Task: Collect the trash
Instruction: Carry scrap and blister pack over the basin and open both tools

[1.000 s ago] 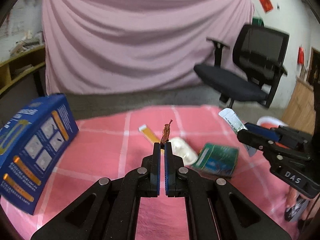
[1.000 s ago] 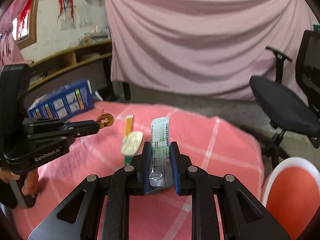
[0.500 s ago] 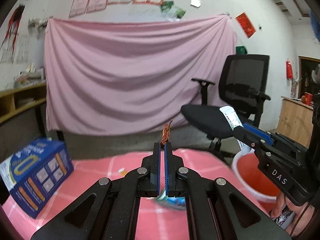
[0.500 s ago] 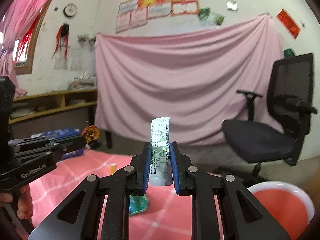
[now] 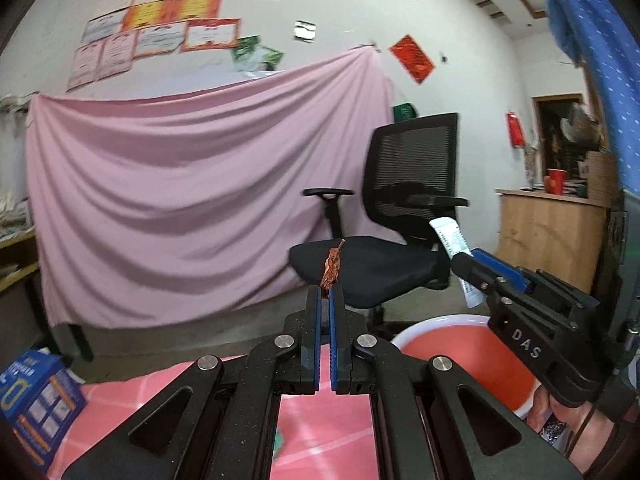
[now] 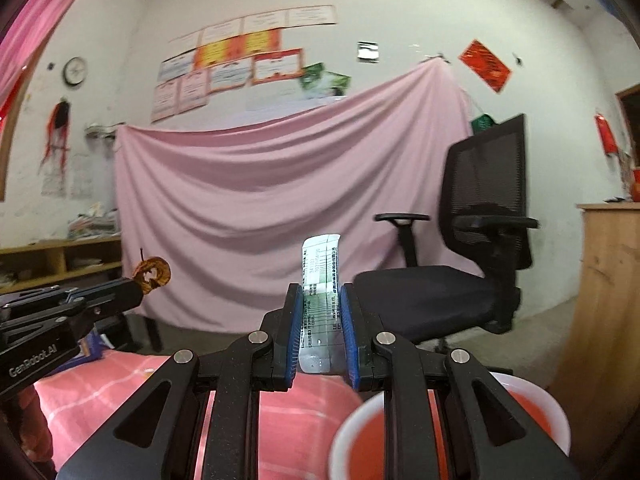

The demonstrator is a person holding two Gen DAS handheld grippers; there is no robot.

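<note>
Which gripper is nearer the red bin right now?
Right. The right gripper, shut on a wrapper, hangs close to the red bin, partly over its rim. The left gripper, pinching a brown scrap, sits further toward the pink table.

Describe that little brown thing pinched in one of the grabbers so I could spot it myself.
Start at the black office chair before the pink curtain. In front of its seat, the left gripper pinches a dried orange-brown curl, ring-shaped in the right wrist view. Unlike the flat white printed sachet in the right gripper, it is crinkled and rusty.
</note>
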